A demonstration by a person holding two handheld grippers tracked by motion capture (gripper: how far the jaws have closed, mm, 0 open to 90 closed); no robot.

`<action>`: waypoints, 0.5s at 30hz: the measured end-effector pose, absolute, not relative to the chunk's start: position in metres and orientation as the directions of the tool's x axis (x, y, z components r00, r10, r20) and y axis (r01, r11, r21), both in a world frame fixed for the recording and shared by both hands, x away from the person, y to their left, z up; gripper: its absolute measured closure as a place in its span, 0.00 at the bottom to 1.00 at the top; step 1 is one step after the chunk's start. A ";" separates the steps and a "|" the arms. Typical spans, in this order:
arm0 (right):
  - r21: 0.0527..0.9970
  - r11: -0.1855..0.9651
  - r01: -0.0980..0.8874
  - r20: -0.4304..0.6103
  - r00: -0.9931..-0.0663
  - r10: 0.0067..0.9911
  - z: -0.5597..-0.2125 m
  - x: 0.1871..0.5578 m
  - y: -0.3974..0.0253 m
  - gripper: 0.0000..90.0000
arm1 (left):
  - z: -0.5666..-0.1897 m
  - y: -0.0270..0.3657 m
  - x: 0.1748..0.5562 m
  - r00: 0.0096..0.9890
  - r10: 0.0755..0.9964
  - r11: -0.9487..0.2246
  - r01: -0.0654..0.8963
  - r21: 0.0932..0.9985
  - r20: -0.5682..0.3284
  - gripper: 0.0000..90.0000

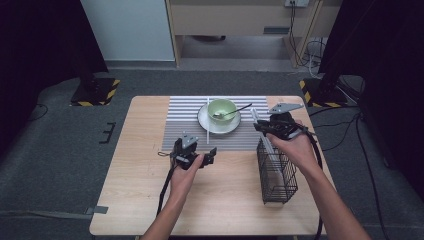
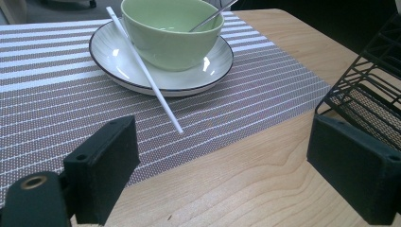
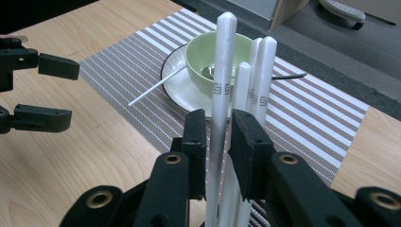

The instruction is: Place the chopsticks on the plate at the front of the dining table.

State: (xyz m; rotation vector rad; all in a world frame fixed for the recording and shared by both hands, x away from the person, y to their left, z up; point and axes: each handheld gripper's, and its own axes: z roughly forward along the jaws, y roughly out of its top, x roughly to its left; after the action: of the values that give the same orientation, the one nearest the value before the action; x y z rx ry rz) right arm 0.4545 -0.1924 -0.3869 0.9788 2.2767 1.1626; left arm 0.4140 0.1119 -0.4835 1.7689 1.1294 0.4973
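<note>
We see a pale wooden desk (image 1: 140,200) on grey carpet, dark curtains to either side, with a striped placemat (image 1: 180,117) across its far half. On the mat, a white plate (image 2: 108,52) carries a green bowl (image 2: 170,33) holding a spoon (image 1: 234,111) (a lone white chopstick (image 2: 146,75) leans over the plate's rim). The right hand-held gripper (image 3: 218,156) clamps one chopstick (image 3: 221,90) above the black wire basket (image 1: 276,172), where more stand upright. The left hand-held gripper (image 2: 222,175) hovers wide and empty near the mat's front edge.

Both forearms are bare, with no sleeves in sight. The left gripper (image 1: 207,156) is matte black with blocky rectangular jaws, round brass-coloured screw sockets and a trailing black cable. The right gripper (image 1: 261,125) matches it and carries a grey three-cornered plate on top.
</note>
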 end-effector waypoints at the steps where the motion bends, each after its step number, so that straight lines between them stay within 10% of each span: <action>1: 0.818 0.408 0.405 -0.035 -0.673 0.739 -0.388 0.455 -0.192 0.87 | -0.484 0.112 0.414 0.491 0.859 -0.125 0.475 0.871 -0.145 0.10; 15: 0.833 0.388 0.395 -0.017 -0.682 0.731 -0.385 0.454 -0.193 0.93 | -0.485 0.118 0.414 0.486 0.860 -0.114 0.481 0.869 -0.156 0.11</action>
State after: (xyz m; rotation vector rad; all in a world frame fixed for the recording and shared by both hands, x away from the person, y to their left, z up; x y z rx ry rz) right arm 0.4544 -0.1935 -0.3846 0.9744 2.2697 1.2059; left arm 0.4137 0.1175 -0.4849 1.7582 1.1398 0.4882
